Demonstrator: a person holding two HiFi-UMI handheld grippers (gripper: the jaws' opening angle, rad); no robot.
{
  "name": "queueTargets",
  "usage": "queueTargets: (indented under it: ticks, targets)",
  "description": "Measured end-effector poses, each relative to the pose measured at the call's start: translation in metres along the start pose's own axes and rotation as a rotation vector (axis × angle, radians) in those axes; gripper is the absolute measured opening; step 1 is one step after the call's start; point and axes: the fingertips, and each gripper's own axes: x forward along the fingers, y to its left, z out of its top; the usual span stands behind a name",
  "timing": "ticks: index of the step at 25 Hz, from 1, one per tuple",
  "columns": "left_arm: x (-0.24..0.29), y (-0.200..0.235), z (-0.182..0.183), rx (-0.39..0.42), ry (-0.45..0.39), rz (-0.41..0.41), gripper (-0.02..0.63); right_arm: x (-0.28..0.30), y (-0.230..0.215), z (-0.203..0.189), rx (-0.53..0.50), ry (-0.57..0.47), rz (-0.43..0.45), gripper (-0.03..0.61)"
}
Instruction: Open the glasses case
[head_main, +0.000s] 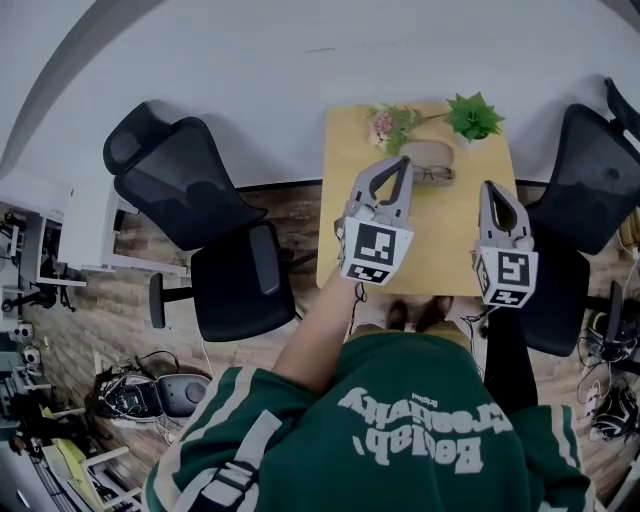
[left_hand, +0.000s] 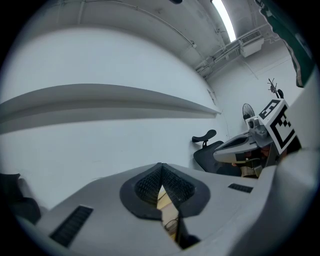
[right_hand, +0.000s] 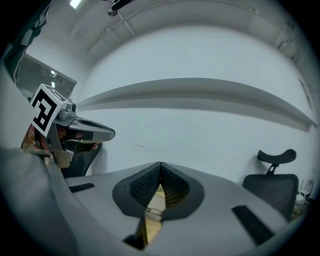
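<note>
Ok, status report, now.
Left tool and right tool shut, empty, over wooden table. Grey oval glasses case untouched. Dark-framed glasses lie before it.

From above the person, the head camera looks steeply down on the desk (head_main: 440, 235), while the cameras on the left gripper (head_main: 403, 161) and right gripper (head_main: 491, 186) face level toward the white wall (left_hand: 100, 142), each catching the other gripper and a sliver of desk.

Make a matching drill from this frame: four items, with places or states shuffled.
1 plant
2 flowers
3 glasses
4 left gripper

a shut, above the table
b table's far left corner
c table's far right corner
d on the near side of the case

Pairs: 1-c, 2-b, 3-d, 4-a
</note>
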Motion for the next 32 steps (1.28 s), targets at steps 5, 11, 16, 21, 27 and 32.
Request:
queueTargets:
  ticks: [5,11,16,21,27,32]
  targets:
    - [-0.002,0.003,0.0,0.006,0.005,0.013,0.014,0.001,0.002,0.002,0.007,-0.009,0.008,0.008]
    - [-0.004,0.004,-0.002,0.012,0.008,0.019,0.014,0.001,0.007,0.005,-0.003,-0.015,0.021,0.008]
    - [-0.005,0.007,-0.005,0.01,0.019,0.027,0.014,0.002,0.006,0.004,-0.003,-0.01,0.026,0.008]
    - [-0.003,0.008,-0.006,0.01,0.019,0.031,0.014,0.004,0.006,0.002,-0.017,0.003,0.028,0.008]
    - [-0.002,0.008,-0.011,0.001,0.034,0.036,0.014,0.003,0.007,0.001,-0.071,0.026,0.024,0.008]
    - [0.0,0.005,-0.011,0.005,0.034,0.033,0.014,0.001,0.006,0.0,-0.072,0.022,0.026,0.008]
